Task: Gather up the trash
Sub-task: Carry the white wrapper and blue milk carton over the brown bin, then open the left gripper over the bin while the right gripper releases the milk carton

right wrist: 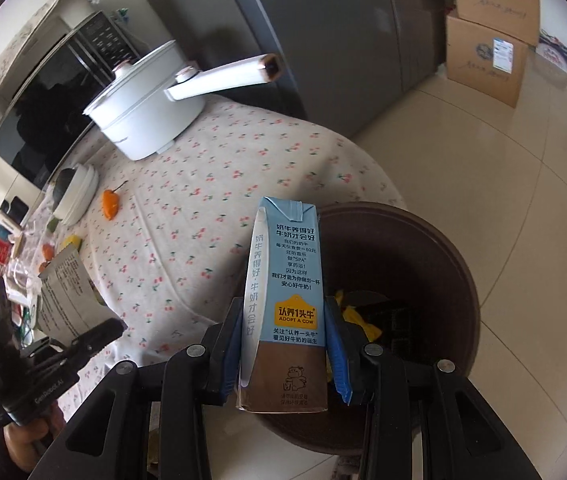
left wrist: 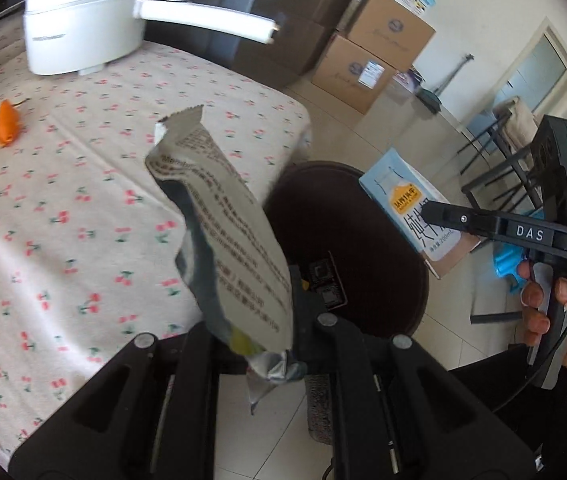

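I have my left gripper (left wrist: 267,344) pinching a crinkled grey printed wrapper (left wrist: 223,240) and my right gripper (right wrist: 283,360) clamping a pale-blue milk carton (right wrist: 285,300) over the round dark-brown bin (right wrist: 443,264) at lower right, neither dropped yet, while what looks like orange peel (right wrist: 110,203) waits on the cherry-print tablecloth (right wrist: 211,200).

A table (right wrist: 211,208) under a white cloth printed with small red cherries fills the near left. Behind it stands a tall grey fridge (right wrist: 323,40), and beside that two brown cardboard boxes (right wrist: 487,40) are stacked on the floor (right wrist: 523,168), which is laid with glossy cream tiles. The wall (left wrist: 483,8) is plain white, with a pale framed door or window (left wrist: 539,68) set in it. A dark metal-framed chair (left wrist: 499,148) stands near that wall. Daylight is bright and even.
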A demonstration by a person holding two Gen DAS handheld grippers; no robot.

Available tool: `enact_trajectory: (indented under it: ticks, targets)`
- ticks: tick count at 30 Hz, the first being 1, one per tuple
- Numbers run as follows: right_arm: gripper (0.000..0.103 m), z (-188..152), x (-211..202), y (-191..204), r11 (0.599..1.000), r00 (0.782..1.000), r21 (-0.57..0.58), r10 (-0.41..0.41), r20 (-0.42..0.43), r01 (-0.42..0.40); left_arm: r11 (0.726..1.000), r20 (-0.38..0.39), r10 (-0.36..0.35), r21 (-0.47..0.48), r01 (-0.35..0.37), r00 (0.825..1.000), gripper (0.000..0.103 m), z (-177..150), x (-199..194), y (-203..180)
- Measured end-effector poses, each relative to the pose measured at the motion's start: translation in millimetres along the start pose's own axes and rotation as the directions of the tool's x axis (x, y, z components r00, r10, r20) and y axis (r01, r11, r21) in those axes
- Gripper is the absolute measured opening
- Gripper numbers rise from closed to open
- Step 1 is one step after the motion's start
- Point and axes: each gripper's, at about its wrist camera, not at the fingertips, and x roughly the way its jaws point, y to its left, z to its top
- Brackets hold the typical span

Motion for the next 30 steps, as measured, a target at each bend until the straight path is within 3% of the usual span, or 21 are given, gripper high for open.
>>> enact_trajectory:
  ticks: [11,12,14,15,16,22,30]
  targets:
    - [0.039,-13.1,-12.0,-72.4,0.990,0.998,0.126,-0.063,-0.029,0.066,0.987,-0.119,-0.091,0.125,0.106,0.989,0.014,0.7,63.4,-55.3]
    - [0.039,-13.6,-11.6,-74.7,0.989,0.997,0.128,-0.065,-0.032,0.069,0.986,-0.131,-0.094,0.123,0.110,0.987,0.018,0.5,66.5,-54.4]
    - [0.039,-13.8,-11.1,-77.6,0.989,0.997,0.126,-0.070,-0.037,0.074,0.989,-0.146,-0.081,0.113,0.098,0.986,0.040,0.0,67.6,-51.3]
    - [0.039,-13.8,-10.0,-76.4,0.990,0.997,0.123,-0.071,-0.040,0.076,0.990,-0.150,-0.075,0.108,0.092,0.986,0.062,0.6,66.7,-46.4]
    - [0.039,-13.8,-10.2,-76.6,0.990,0.997,0.120,-0.072,-0.041,0.076,0.991,-0.144,-0.069,0.103,0.084,0.987,0.073,0.4,64.2,-44.1]
    - [0.039,-13.2,-4.6,-69.5,0.992,0.995,0.100,-0.077,-0.056,0.082,0.990,-0.133,0.033,0.142,-0.013,0.991,0.096,3.0,47.5,-39.2]
    - [0.039,-11.6,5.9,-60.4,0.990,0.991,0.088,-0.106,-0.080,0.113,0.987,-0.135,0.101,0.136,-0.082,0.986,0.099,-9.1,26.8,-22.4]
